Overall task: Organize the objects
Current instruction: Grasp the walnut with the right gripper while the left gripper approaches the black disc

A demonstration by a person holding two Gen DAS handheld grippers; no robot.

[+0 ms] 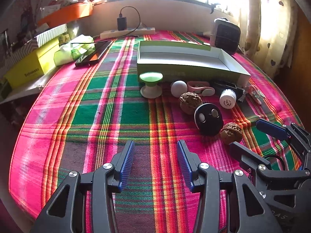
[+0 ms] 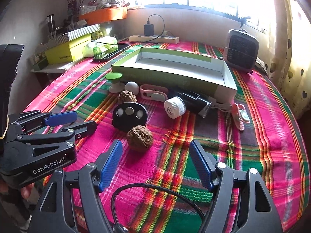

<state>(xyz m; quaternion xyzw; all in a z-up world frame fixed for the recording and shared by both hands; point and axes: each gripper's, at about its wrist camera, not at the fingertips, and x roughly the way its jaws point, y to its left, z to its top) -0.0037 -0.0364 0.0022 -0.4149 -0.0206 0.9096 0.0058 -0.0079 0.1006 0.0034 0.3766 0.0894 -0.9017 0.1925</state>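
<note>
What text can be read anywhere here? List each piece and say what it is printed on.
"GenRobot.AI": white lettering on the black body of the left gripper, seen from the right wrist view.
Yellow box: dark print on its side, too blurred to read.
White cap: small marks on its face, too small to read.
Nothing else carries legible text.

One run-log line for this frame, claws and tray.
left claw: open, empty | right claw: open, near walnut, not gripping | tray: empty | items: on cloth

Woven plaid cloth (image 2: 223,136); 2 rough, wrinkled walnuts (image 2: 140,138); matt cardboard box (image 2: 175,73); glossy black plastic case (image 2: 129,117).
</note>
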